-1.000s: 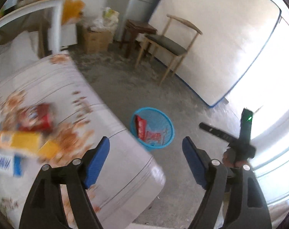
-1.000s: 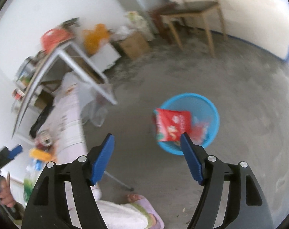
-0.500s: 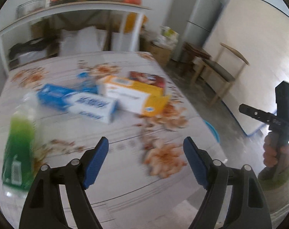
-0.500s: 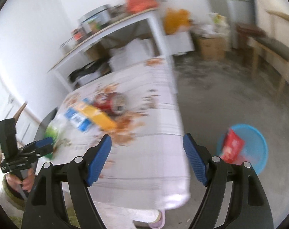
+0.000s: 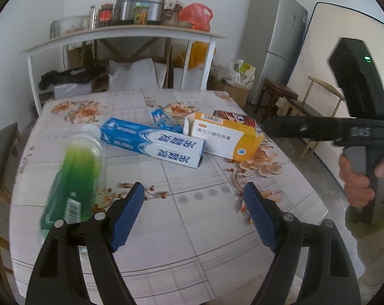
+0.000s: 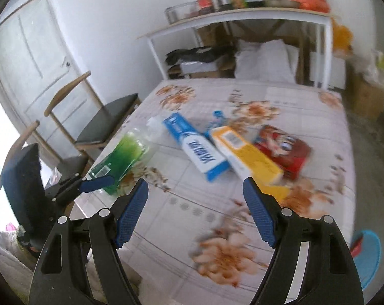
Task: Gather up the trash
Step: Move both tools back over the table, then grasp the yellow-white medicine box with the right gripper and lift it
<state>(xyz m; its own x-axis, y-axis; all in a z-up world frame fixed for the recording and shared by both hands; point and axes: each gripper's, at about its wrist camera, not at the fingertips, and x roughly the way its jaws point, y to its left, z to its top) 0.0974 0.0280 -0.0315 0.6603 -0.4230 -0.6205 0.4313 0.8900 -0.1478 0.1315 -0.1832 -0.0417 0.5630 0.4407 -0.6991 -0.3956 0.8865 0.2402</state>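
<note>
Both views had swung away from the blue basket point(image 6: 364, 256) on the floor and back onto the desk point(image 5: 192, 228); a second before, a red packet hung over that basket between the right gripper's spread pads, and a red packet now showed in it at the far right edge of the right view. That piece looked delivered, so the next pickup was probably due.

Still on the desk lay the green bottle point(image 5: 75, 185) at near left, the blue toothpaste box point(image 5: 154, 142) in the middle, the orange box point(image 5: 225, 137) just right of it, and a red packet point(image 6: 283, 150) behind that.

The left gripper point(image 5: 193, 213) and right gripper point(image 6: 195, 212) both hung above the near desk, tilted downward, jaws spread and empty.
</note>
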